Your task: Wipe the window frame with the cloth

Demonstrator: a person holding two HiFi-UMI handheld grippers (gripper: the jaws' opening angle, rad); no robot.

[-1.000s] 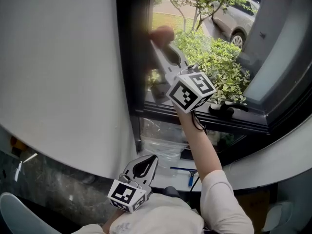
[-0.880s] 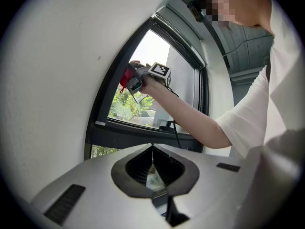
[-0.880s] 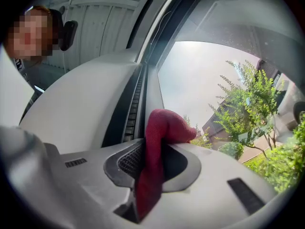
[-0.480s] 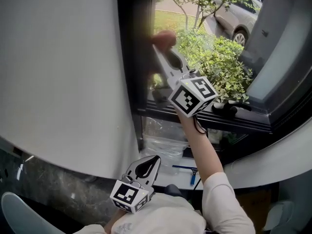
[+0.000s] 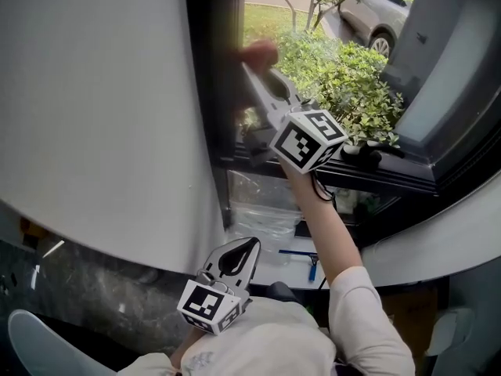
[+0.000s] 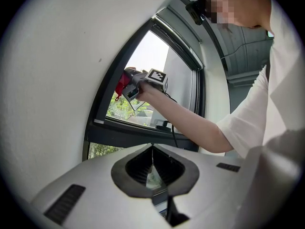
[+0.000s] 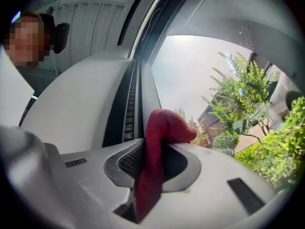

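Note:
My right gripper point(image 5: 252, 63) reaches up to the dark window frame point(image 5: 211, 77) and is shut on a red cloth point(image 5: 260, 51). The cloth's bunched end lies against the frame's left upright. In the right gripper view the red cloth point(image 7: 157, 147) hangs pinched between the jaws, right beside the frame point(image 7: 136, 99). The left gripper view shows the right gripper point(image 6: 127, 82) and cloth point(image 6: 122, 84) high on the frame's left side point(image 6: 107, 89). My left gripper point(image 5: 244, 251) hangs low near my body, jaws shut with nothing in them point(image 6: 152, 165).
A white wall point(image 5: 102, 116) borders the frame on the left. The lower frame rail carries a black handle point(image 5: 368, 157). Green shrubs point(image 5: 344, 77) and a parked car point(image 5: 376, 22) lie outside the glass. A blue tool point(image 5: 305, 258) rests on the sill below.
The right gripper with the cloth dipped a little down the frame's left upright and came back up to about the same height. The left gripper rose slightly.

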